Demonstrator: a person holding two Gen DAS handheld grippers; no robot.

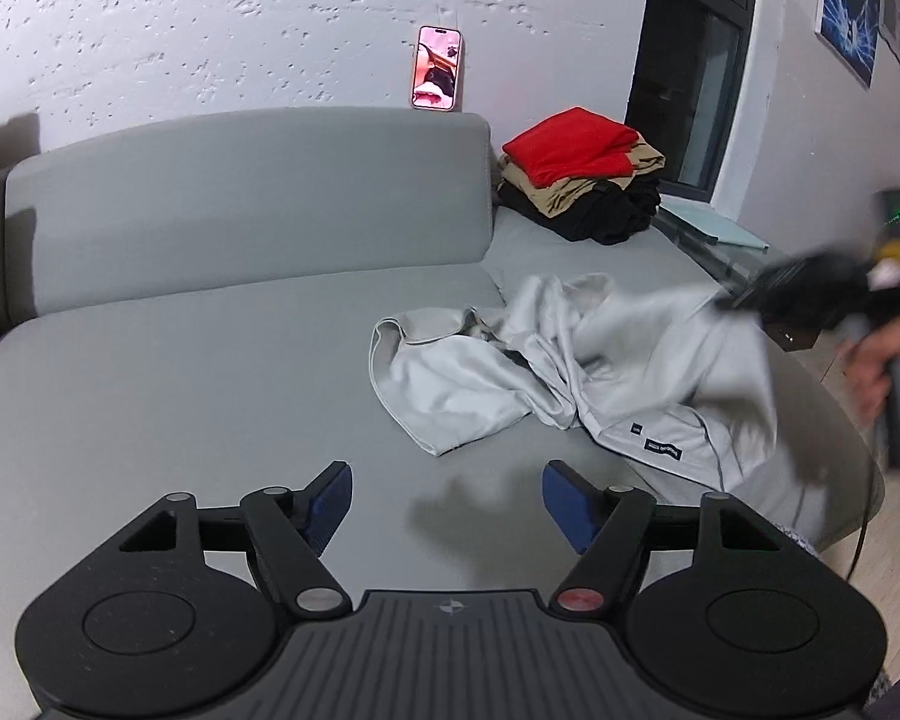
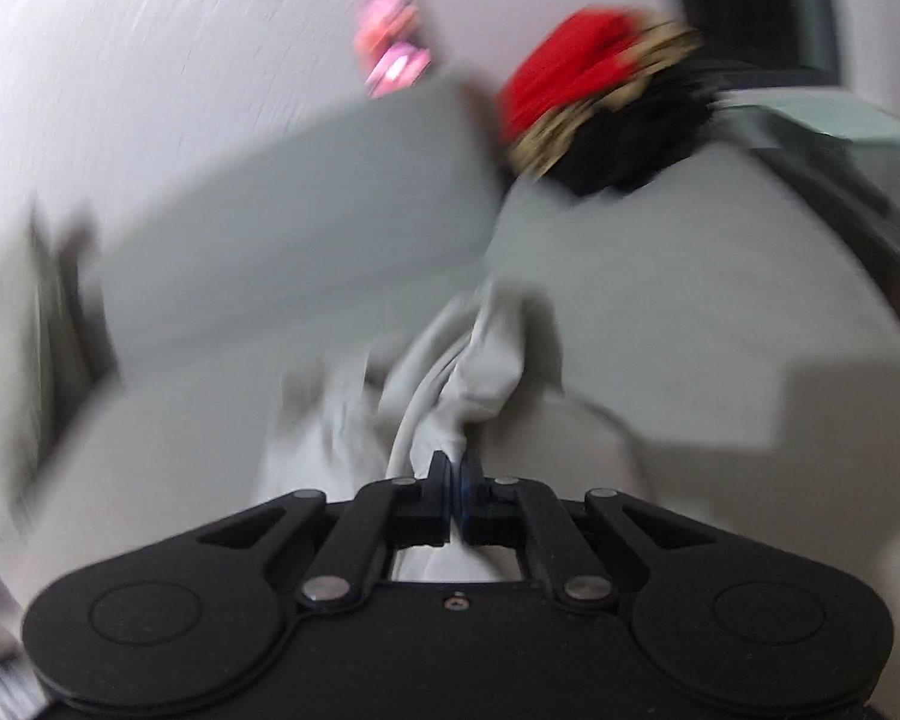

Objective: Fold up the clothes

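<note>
The right tool is clenched on the crumpled grey T-shirt (likely to spread it), while the left tool, released, waits at six o'clock.

A wide stretch of bare grey sofa seat lies open to the left of the crumpled pale grey garment, bounded behind by the backrest cushion, with a stack of folded clothes blocking the far right corner.
</note>
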